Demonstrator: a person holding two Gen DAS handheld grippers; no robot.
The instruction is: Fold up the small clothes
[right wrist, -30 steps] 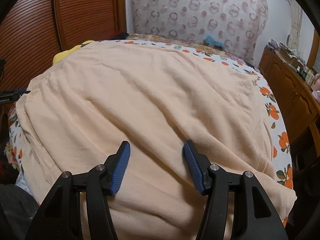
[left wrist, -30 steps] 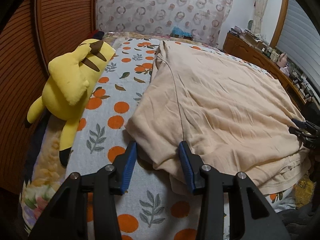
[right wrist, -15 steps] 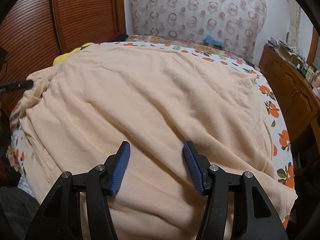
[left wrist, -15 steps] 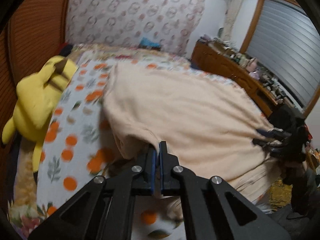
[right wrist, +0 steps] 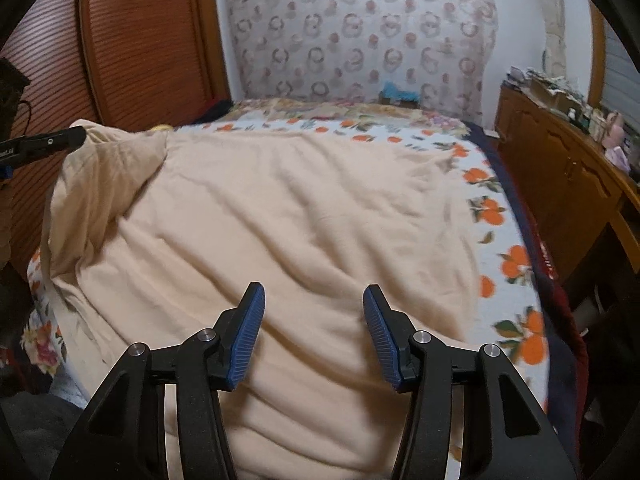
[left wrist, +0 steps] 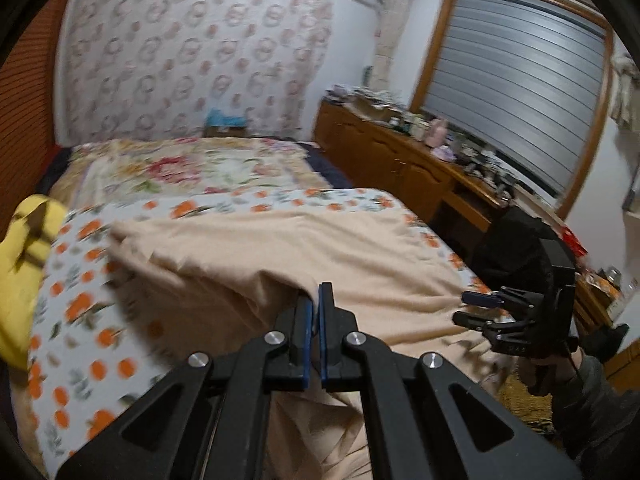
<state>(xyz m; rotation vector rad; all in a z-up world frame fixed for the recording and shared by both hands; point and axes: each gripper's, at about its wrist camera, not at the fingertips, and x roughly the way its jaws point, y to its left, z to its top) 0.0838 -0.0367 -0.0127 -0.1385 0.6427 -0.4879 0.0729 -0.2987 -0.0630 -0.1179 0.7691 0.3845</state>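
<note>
My left gripper (left wrist: 316, 312) is clamped on an edge fold of the peach garment (left wrist: 280, 256), lifting it off the bed. Only its camera shows the yellow plush toy (left wrist: 24, 264) off to its left and my right gripper (left wrist: 478, 308) to its right. My right gripper's camera shows its own jaws closing with nothing pinched between them, the garment spread beneath and ahead, and my left gripper's tip (right wrist: 60, 138) holding the raised corner far left. The bedsheet (right wrist: 504, 216) carries orange fruit prints. A wooden dresser (left wrist: 400, 160) stands right, below a shuttered window (left wrist: 516, 88). Writing on the grippers is too small to read.
</note>
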